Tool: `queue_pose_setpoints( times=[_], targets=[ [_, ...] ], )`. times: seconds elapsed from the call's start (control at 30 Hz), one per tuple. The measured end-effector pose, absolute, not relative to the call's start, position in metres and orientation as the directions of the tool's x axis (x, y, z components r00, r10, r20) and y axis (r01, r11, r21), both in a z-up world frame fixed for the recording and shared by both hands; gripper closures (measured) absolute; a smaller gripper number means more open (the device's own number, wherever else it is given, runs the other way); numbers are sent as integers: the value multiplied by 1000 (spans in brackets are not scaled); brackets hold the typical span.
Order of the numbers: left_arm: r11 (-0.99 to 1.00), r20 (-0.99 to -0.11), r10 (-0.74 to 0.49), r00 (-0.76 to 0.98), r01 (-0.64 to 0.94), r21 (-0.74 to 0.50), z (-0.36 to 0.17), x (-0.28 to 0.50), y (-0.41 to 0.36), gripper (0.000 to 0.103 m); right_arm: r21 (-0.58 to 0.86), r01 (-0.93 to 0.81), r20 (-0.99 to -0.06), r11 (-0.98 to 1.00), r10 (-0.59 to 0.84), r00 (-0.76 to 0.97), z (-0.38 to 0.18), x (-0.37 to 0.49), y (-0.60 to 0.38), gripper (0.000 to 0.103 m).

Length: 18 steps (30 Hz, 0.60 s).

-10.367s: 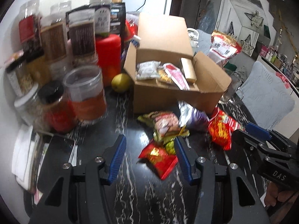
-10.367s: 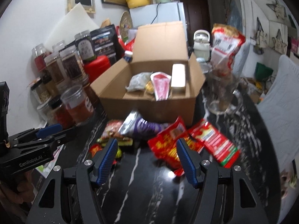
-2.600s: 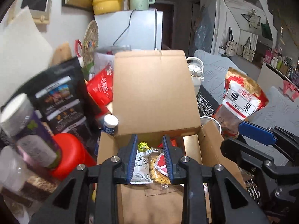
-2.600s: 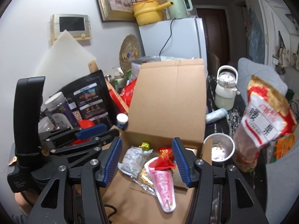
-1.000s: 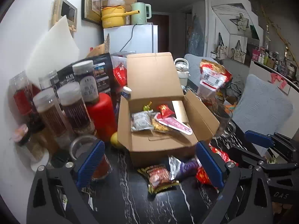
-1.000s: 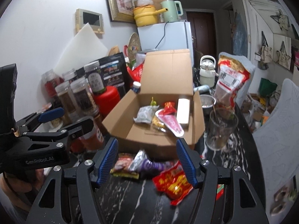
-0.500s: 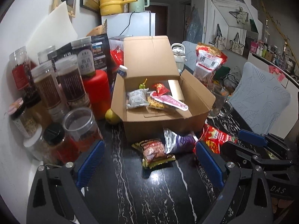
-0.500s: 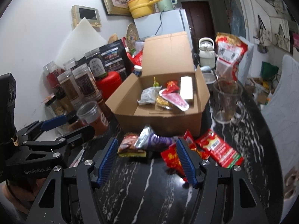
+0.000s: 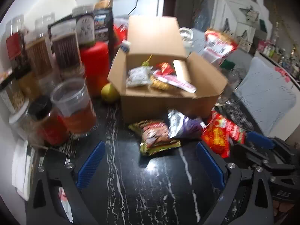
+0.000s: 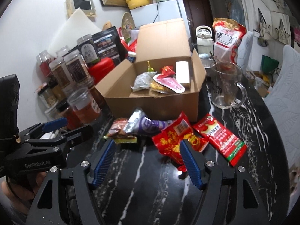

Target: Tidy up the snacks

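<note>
An open cardboard box stands on the black marble table with several snacks inside. In front of it lie a brown-green packet, a silver-purple packet, a crumpled red packet and a flat red packet. My left gripper hangs wide open and empty just short of the brown-green packet. My right gripper is open, its jaws still opening; the crumpled red packet's near end lies at its right fingertip, not pinched.
Jars and a clear tub crowd the left side, beside a red canister and a yellow fruit. A glass mug and a tall snack bag stand right of the box. A phone and papers lie near left.
Both grippers have come down toward the tabletop, so the loose packets now lie close to the fingertips. The box and packets have not moved. The left view is blurred by motion.
</note>
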<state>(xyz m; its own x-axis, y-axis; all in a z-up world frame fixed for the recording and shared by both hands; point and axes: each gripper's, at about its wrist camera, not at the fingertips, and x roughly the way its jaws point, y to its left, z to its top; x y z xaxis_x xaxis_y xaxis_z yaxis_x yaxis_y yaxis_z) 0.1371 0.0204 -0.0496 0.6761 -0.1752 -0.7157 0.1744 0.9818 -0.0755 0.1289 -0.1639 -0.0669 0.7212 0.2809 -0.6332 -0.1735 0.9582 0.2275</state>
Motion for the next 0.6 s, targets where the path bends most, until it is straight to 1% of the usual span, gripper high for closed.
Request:
queue_pose_setpoints(
  times=[0.13,0.2,0.27,0.33,0.37,0.4,0.53,0.6],
  targets=[
    [982,-752,-183,633,152,-111,-68,146,24,4,212,-156,-657,965,258,709,-79,133,-170,27],
    [985,-763,-168,624,127,-112,-73,150,24,4,210,-142,-668,967,248,701,-85,137,-175,21],
    [987,-762,-157,628,112,-111,-76,151,25,4,213,-131,-676,968,243,696,-90,141,-179,20],
    [989,-759,-146,635,94,-111,-78,153,26,4,210,-122,-691,970,235,684,-95,146,-184,14],
    [990,-758,-140,637,86,-110,-78,155,27,4,204,-114,-703,972,226,674,-98,150,-185,6],
    [991,-758,-134,638,78,-109,-79,157,28,4,198,-97,-718,975,212,663,-102,154,-188,0],
    [995,-758,-88,646,30,-90,-81,171,35,4,231,-68,-731,971,219,646,-110,167,-196,0],
    [995,-763,-85,641,16,-97,-83,180,37,4,230,-60,-736,971,214,642,-114,174,-198,0]
  ],
)
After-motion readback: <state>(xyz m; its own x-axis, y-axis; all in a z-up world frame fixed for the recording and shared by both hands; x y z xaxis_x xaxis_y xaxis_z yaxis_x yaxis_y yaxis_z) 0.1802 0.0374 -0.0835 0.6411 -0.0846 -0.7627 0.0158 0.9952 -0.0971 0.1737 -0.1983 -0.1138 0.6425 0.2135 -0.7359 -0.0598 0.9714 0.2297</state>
